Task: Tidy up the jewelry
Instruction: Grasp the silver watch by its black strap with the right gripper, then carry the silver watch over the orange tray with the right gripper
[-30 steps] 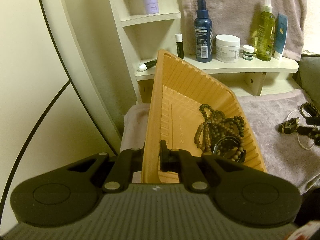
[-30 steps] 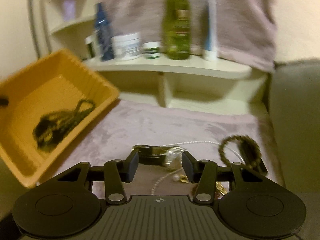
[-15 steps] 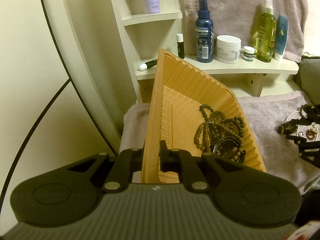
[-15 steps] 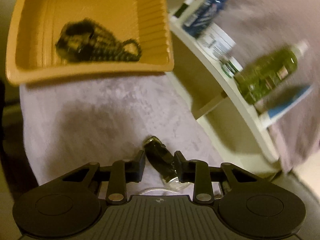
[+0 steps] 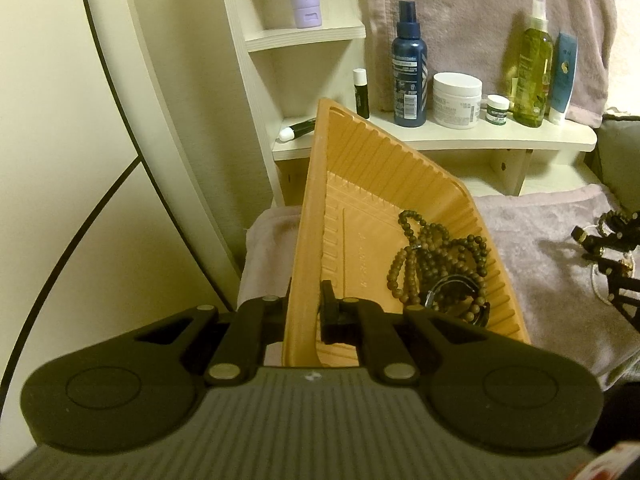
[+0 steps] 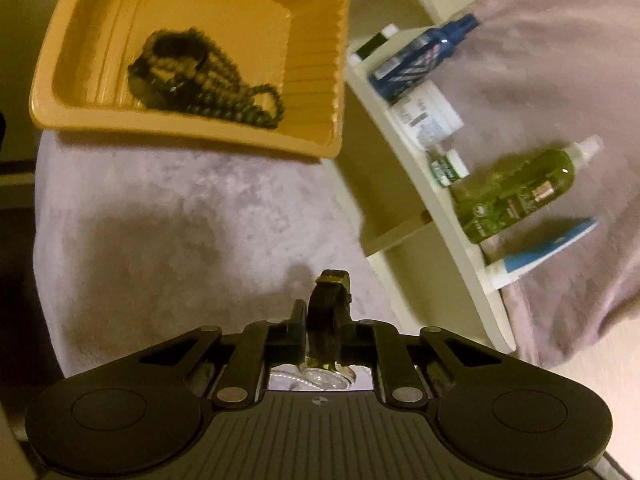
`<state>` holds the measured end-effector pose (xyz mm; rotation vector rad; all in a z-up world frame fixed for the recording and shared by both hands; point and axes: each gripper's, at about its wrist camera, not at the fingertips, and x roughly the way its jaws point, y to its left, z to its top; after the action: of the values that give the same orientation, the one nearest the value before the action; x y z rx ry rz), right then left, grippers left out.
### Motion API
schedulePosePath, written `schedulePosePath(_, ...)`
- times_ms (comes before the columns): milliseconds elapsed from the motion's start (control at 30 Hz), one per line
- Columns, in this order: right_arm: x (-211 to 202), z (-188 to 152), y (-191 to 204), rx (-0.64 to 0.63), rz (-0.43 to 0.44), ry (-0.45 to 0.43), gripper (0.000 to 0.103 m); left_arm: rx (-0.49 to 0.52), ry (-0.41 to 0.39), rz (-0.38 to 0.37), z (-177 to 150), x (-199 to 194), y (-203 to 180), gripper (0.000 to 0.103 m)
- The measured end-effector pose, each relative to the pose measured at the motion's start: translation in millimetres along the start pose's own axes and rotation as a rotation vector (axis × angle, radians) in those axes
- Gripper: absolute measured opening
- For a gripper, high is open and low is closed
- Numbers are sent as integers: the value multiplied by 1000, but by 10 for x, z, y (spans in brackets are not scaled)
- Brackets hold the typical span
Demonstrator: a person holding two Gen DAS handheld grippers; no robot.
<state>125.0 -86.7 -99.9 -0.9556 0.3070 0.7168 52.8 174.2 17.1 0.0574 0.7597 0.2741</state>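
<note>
Two grippers hold: left gripper (image 5: 305,312) clamps orange ribbed plastic tray (image 5: 360,184); right gripper (image 6: 322,330), jaws just closing, pinches dark-strapped wristwatch (image 6: 326,320), ready for traying.

The tray (image 5: 352,184) is tilted above the towel-covered surface (image 5: 532,224), its near wall clamped between the fingers of the left gripper (image 5: 306,312). The beaded bracelets (image 5: 436,256) lie heaped in the tray's lower right corner. Behind the tray stands a shelf (image 5: 480,136) bearing, left to right, a spray bottle (image 5: 409,68), a jar (image 5: 457,100), a small jar (image 5: 497,109), a pump bottle (image 5: 532,68) and a tube (image 5: 562,76). On the towel to the tray's right, the right gripper (image 6: 324,332) pinches a watch strap (image 6: 326,320), with the watch face (image 6: 332,376) just behind its fingers.
</note>
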Motion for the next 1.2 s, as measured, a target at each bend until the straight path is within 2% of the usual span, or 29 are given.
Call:
schedulePosePath(200,-159,97,-270,163,8,-60,13,2,-3,-2,0,-12,0,7)
schedulePosePath(300,-221,181,-363,201,12,-89,13,2,-3,-4,0,-17,6,8)
schedulePosePath(567,-340,393,-636,417,94,-191,13,1,-3,-4,1,-19,6,8)
schedulePosePath(900,-433,647,-739,494,139,-289,13,5,-7,-10,7,-37,-7,8)
schedulePosePath(1033,-416,785,-684,505,218,-320,13,3,-6,-12,7,-33,-5,8)
schedulePosePath(1200,-389,1022,-443,494,378,-362,13,2,-6,-13,6,-30,2,8)
